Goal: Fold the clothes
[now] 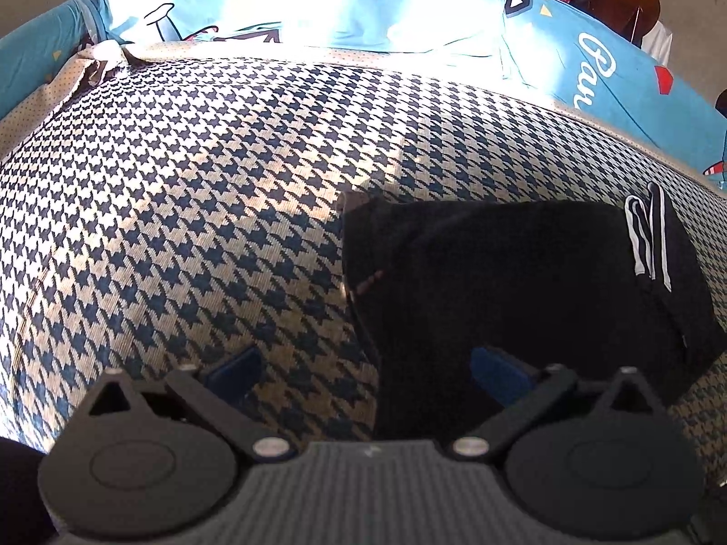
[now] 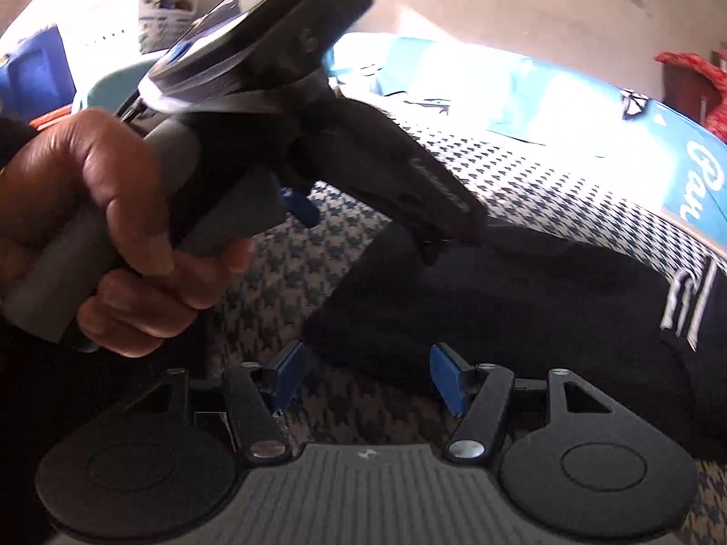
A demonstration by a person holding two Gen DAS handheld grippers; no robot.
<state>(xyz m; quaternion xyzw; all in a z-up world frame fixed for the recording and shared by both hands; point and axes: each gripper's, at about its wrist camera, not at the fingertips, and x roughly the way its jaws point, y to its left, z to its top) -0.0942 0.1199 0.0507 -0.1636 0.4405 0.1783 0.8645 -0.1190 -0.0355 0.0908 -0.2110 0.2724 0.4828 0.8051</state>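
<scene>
You see houndstooth cover [image 1: 181, 190] over the surface, cartoon-print blue sheet [image 1: 604, 63] behind it, red cloth [image 2: 699, 86] at far right.

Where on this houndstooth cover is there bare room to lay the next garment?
Free: the wide stretch of houndstooth cover left of the folded black garment, up to the blue cartoon sheet. Crowded: the right side, where the garment lies under both open claws.

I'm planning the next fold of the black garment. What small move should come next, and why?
Probably lower the left gripper onto the near left edge of the black garment and close. Both grippers are open and empty, the right gripper too. The garment lies partly folded on the houndstooth cover, and its edge runs between the left fingers.
</scene>
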